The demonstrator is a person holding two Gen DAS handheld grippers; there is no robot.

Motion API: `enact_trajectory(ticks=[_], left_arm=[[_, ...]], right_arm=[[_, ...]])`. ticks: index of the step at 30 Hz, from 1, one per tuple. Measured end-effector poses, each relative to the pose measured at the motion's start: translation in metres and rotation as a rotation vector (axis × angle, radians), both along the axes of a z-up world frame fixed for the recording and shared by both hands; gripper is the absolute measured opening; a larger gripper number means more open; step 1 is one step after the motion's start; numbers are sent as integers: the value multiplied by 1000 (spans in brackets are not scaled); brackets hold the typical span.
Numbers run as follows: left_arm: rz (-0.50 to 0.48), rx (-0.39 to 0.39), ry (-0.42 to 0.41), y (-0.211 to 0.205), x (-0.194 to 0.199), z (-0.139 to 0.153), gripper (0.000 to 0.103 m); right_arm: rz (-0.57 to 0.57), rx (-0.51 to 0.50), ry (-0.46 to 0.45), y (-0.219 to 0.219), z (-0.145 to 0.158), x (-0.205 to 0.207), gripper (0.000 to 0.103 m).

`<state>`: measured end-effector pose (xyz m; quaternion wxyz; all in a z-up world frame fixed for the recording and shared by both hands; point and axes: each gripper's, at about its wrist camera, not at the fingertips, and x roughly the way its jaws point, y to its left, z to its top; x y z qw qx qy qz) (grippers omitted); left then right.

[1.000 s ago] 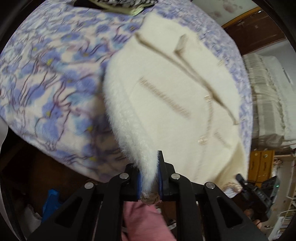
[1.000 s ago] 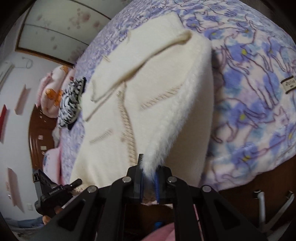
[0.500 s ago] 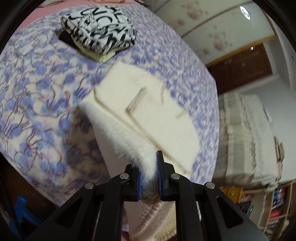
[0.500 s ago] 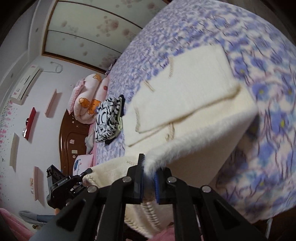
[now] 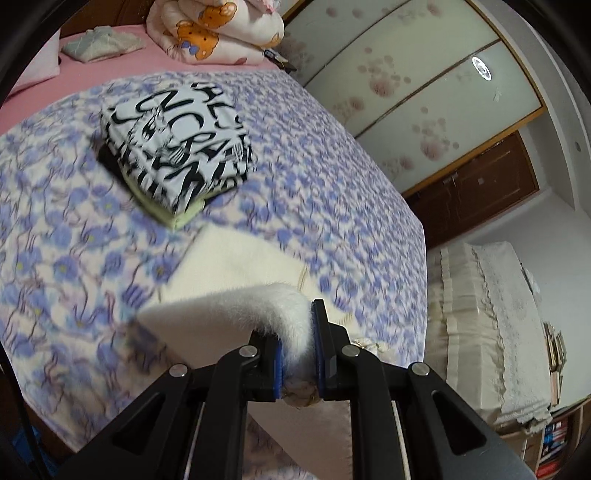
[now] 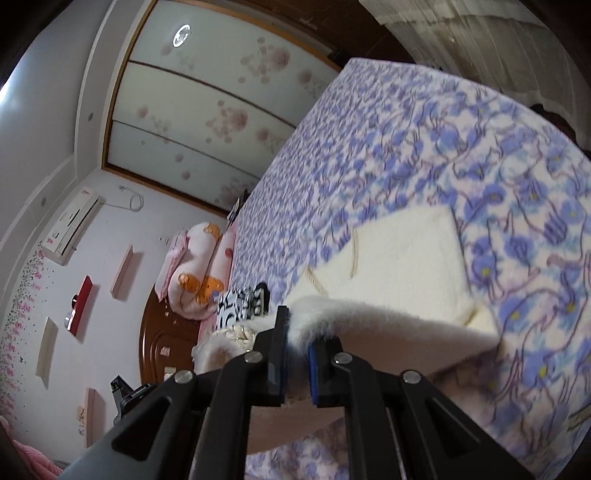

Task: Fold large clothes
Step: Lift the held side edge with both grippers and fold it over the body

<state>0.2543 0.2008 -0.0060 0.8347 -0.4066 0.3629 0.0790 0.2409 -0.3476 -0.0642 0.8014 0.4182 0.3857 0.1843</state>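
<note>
A cream fuzzy cardigan lies on the blue-flowered blanket, with its near hem lifted. My left gripper is shut on one corner of the fuzzy hem, held above the bed. My right gripper is shut on the other hem corner. The cardigan's far part rests flat on the blanket. The lower part of the garment hangs under the grippers, mostly hidden.
A folded black-and-white patterned garment sits on the blanket beyond the cardigan; it also shows in the right wrist view. A rolled bear-print quilt lies at the bed's head. A covered piece of furniture stands to the right of the bed.
Both grippers have lifted the cardigan's hem up and carried it forward over the garment, so less of the cardigan shows flat. The cameras now look farther up the bed.
</note>
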Motion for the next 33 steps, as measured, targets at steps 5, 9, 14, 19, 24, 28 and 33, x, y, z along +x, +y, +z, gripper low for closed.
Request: enact_trajectory(ticks=[5, 9, 14, 19, 24, 28, 33], left_arm=[[8, 23, -15, 15, 50, -7, 11], [3, 12, 1, 26, 99, -32, 11], [-46, 57, 74, 22, 165, -74, 11], [-49, 59, 171, 25, 226, -137, 11], [-25, 57, 250, 37, 252, -188, 11], [-48, 48, 316, 43, 264, -216, 15], [-103, 119, 350, 37, 271, -212, 34]], right_arm=[[-79, -36, -13, -12, -3, 35, 7], [-125, -69, -19, -15, -14, 71, 7], [-125, -128, 9, 1, -41, 135, 7], [-128, -195, 93, 27, -83, 200, 7], [-174, -300, 186, 40, -127, 231, 7], [-206, -312, 262, 35, -157, 244, 9], [-179, -296, 314, 30, -166, 250, 12]])
